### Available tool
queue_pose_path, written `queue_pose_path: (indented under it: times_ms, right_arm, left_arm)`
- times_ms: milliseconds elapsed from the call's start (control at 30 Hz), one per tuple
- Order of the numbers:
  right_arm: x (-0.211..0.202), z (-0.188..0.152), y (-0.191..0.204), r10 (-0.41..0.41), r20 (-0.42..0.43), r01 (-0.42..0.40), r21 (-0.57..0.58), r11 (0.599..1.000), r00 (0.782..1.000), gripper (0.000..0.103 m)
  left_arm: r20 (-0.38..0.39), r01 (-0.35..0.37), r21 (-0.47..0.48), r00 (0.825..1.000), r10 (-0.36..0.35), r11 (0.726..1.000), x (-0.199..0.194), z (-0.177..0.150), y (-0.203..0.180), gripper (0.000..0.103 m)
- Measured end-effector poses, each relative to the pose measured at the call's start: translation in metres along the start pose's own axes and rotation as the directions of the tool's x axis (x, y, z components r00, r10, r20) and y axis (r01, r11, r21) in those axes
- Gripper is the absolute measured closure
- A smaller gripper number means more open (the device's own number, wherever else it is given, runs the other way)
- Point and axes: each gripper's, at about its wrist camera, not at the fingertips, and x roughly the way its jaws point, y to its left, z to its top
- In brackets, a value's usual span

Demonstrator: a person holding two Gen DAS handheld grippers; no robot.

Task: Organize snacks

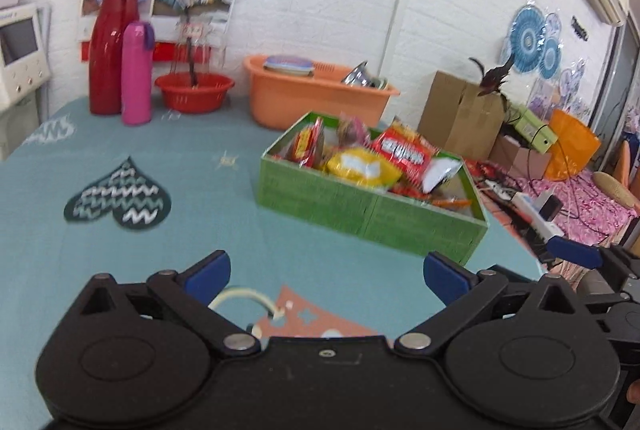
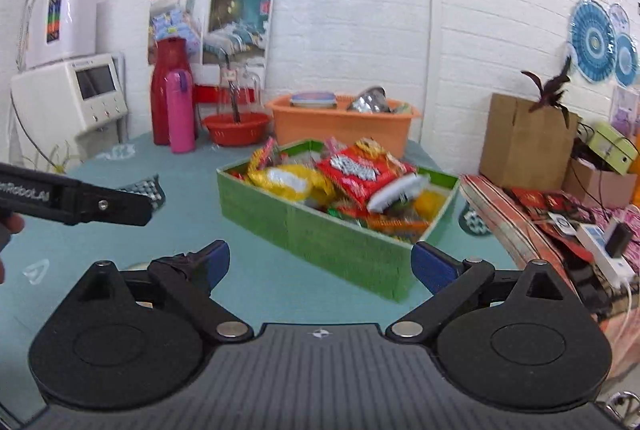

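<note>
A green box [image 1: 372, 206] heaped with snack packets sits on the teal tablecloth [image 1: 160, 150]; a red packet [image 2: 360, 170] and a yellow packet [image 2: 292, 182] lie on top. The box is ahead of both grippers, clear of their fingers. The left gripper [image 1: 326, 272] is spread wide and holds nothing, with the box ahead to its right. The right gripper [image 2: 320, 262] is equally wide and empty, with the box's near corner between its blue fingertips [image 2: 432, 266] but beyond them. Behind stand an orange tub [image 1: 312, 94] and a pink bottle [image 1: 137, 74].
</note>
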Motion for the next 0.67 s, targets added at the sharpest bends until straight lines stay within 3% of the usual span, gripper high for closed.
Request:
queue_pose_path:
  times_ms: [200, 367, 667]
  right_arm:
    - [0.008, -0.019, 0.000, -0.025, -0.033, 0.026, 0.027, 0.999, 0.999, 0.000]
    - [0.012, -0.024, 0.004, -0.036, -0.039, 0.036, 0.014, 0.999, 0.999, 0.000]
    - [0.011, -0.025, 0.004, -0.025, -0.028, 0.025, 0.029, 0.999, 0.999, 0.000]
  left_arm:
    - [0.024, -0.064, 0.043, 0.998, 0.063, 0.997, 0.003, -0.027, -0.009, 0.000]
    - [-0.013, -0.063, 0.003, 0.998, 0.063, 0.998, 0.011, -0.037, -0.008, 0.000]
    - [0.003, -0.071, -0.001, 0.997, 0.071, 0.997, 0.006, -0.039, -0.008, 0.000]
